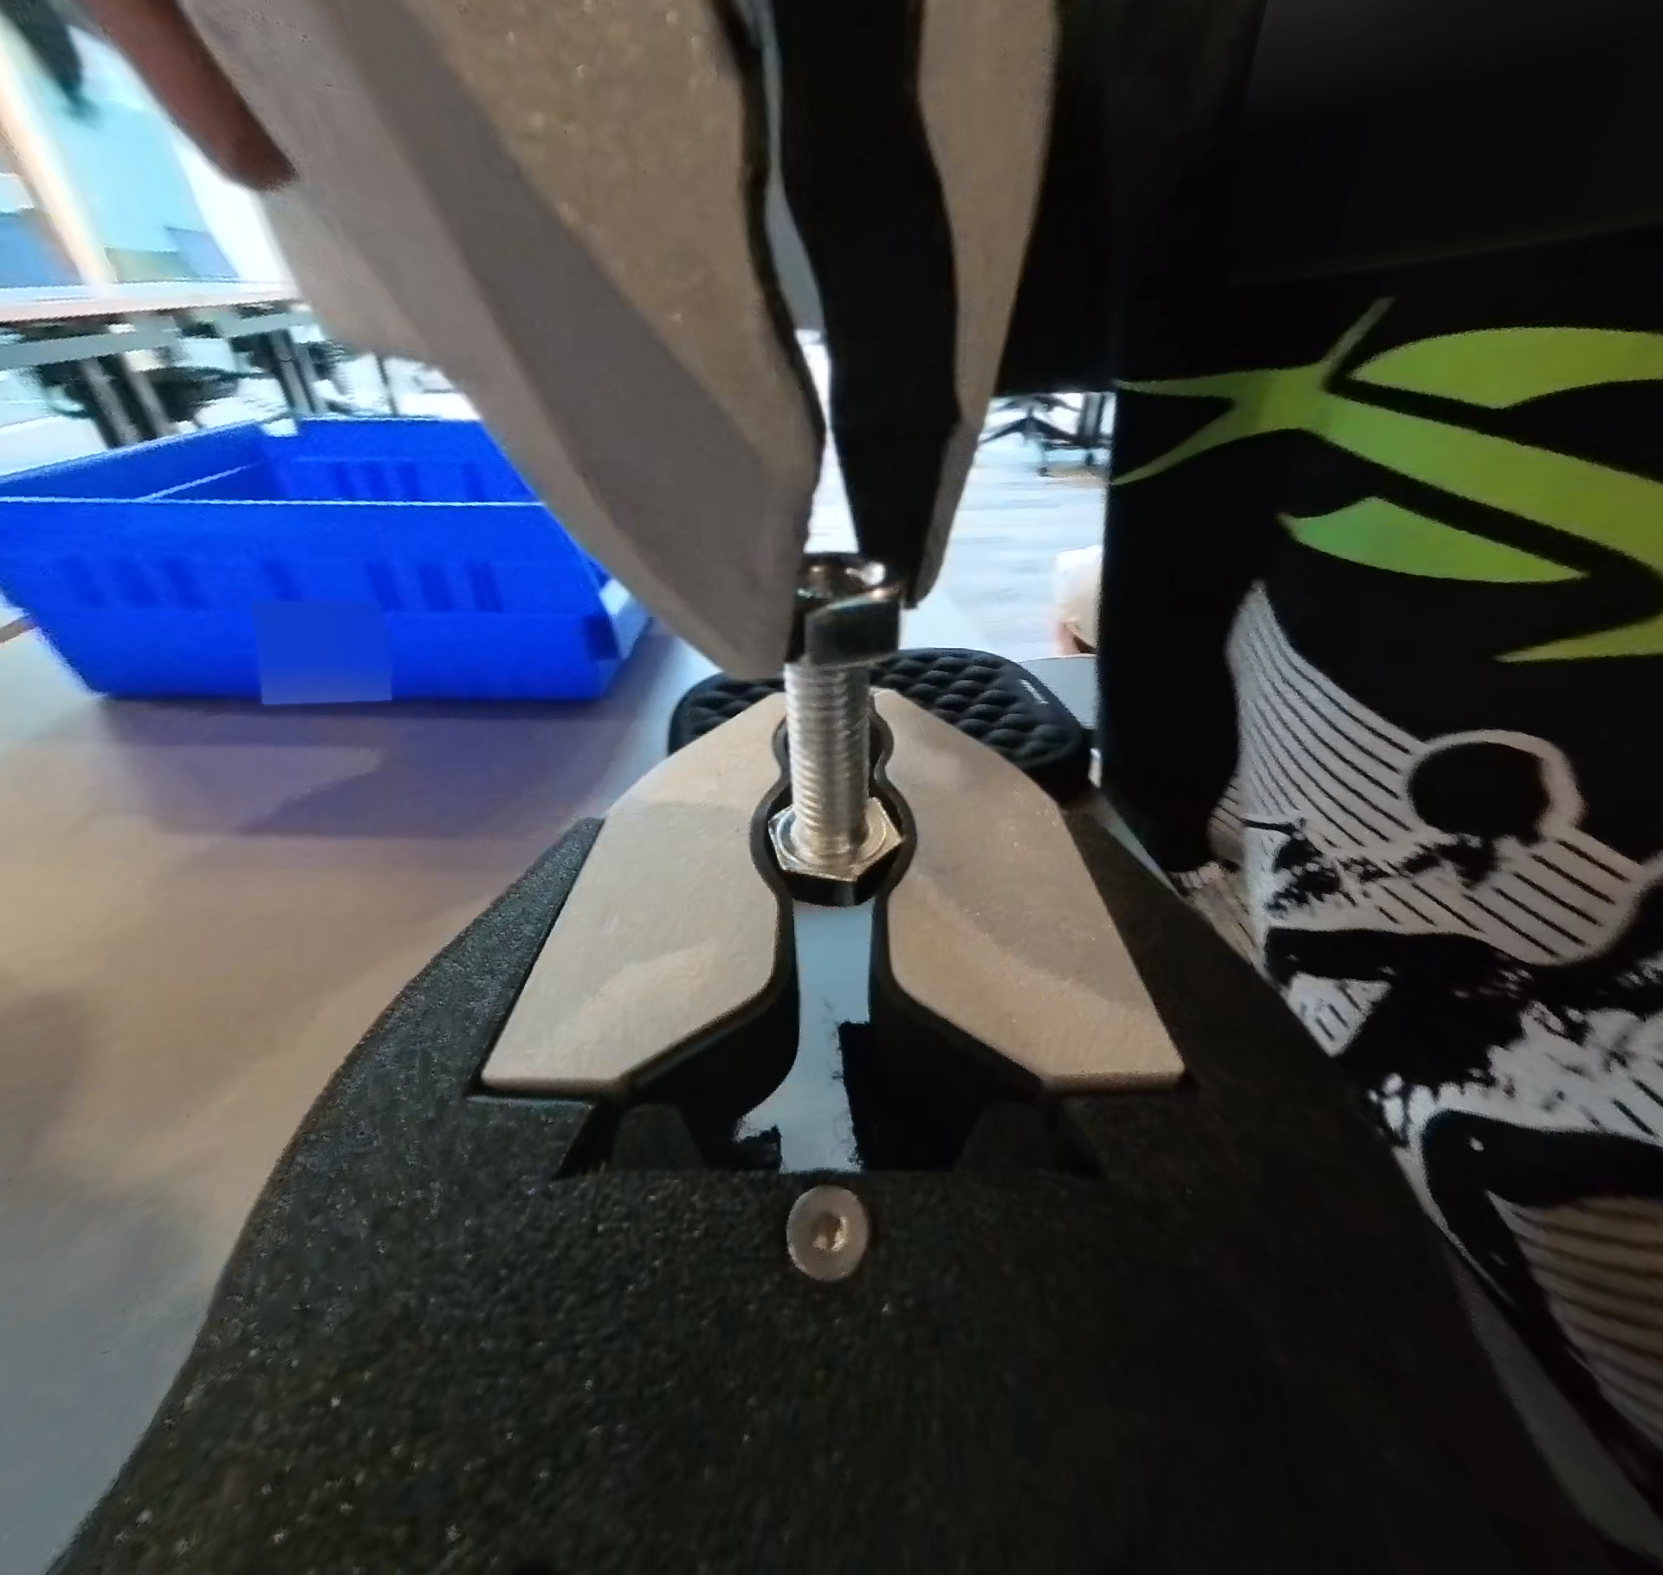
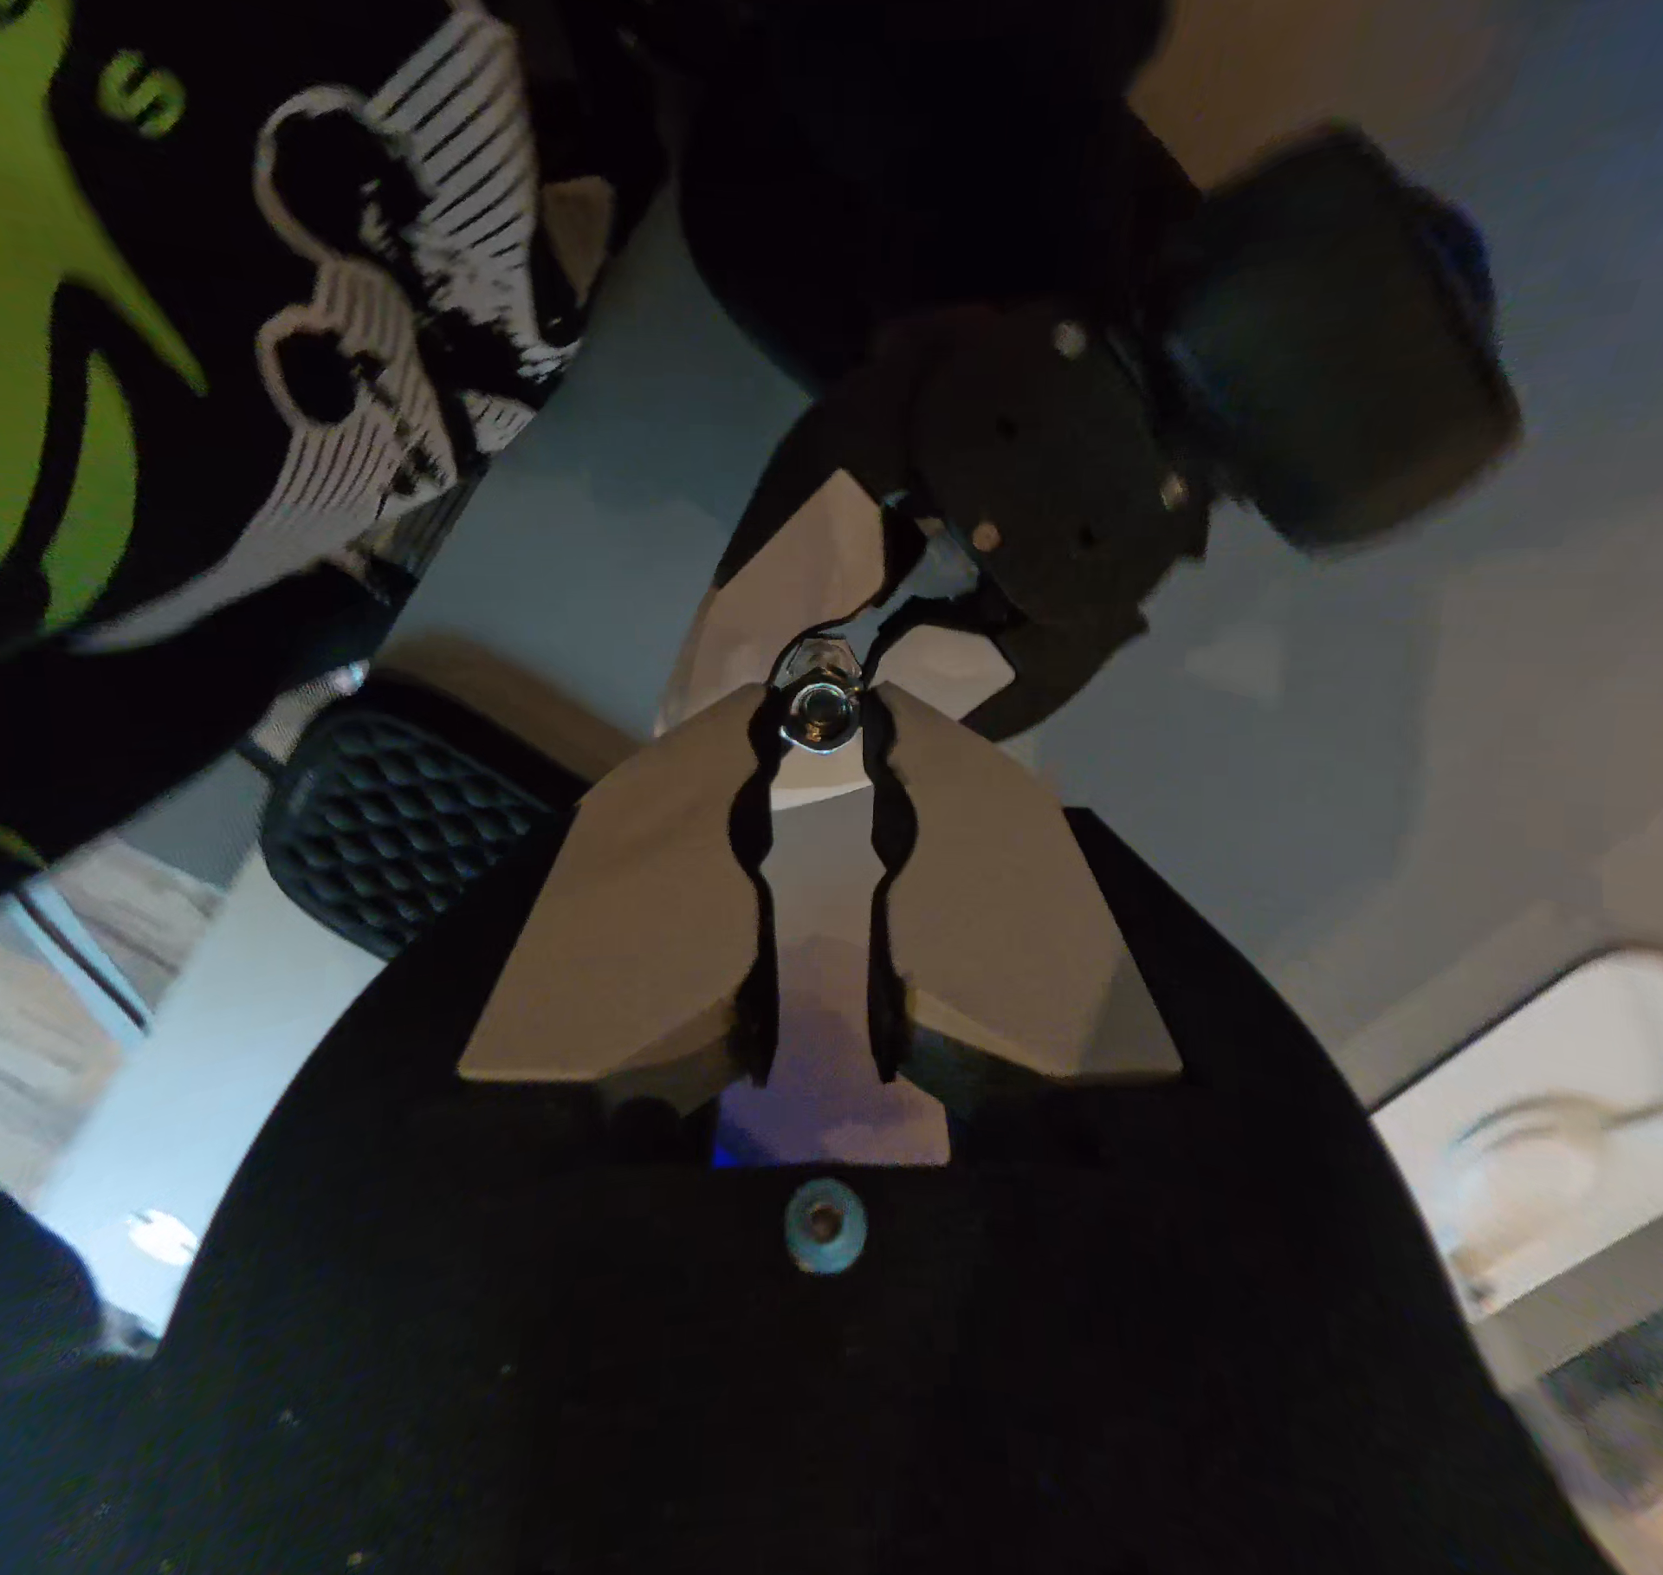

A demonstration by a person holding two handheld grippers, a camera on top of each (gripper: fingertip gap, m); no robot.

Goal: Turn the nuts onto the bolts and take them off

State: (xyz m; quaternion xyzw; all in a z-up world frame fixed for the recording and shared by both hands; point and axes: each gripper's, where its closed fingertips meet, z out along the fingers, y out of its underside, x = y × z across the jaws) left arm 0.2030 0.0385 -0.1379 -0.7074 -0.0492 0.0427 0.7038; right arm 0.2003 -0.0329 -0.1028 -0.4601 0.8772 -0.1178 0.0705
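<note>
Left gripper (image 1: 832, 812) nearly closed, jaws pinching hex head of bolt (image 1: 825, 776); threaded shaft points up toward 12 o'clock. Blue bin (image 1: 297, 560) at 9 o'clock on table (image 1: 225, 947). Right gripper (image 1: 850, 609) descends from 12 o'clock, tips narrowly parted, clamping nut (image 1: 841, 582) on bolt's top end. Black printed shirt (image 1: 1440, 722) at 3 o'clock.

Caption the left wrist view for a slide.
Left tool grips the nut; right tool holds the bolt head.
</note>
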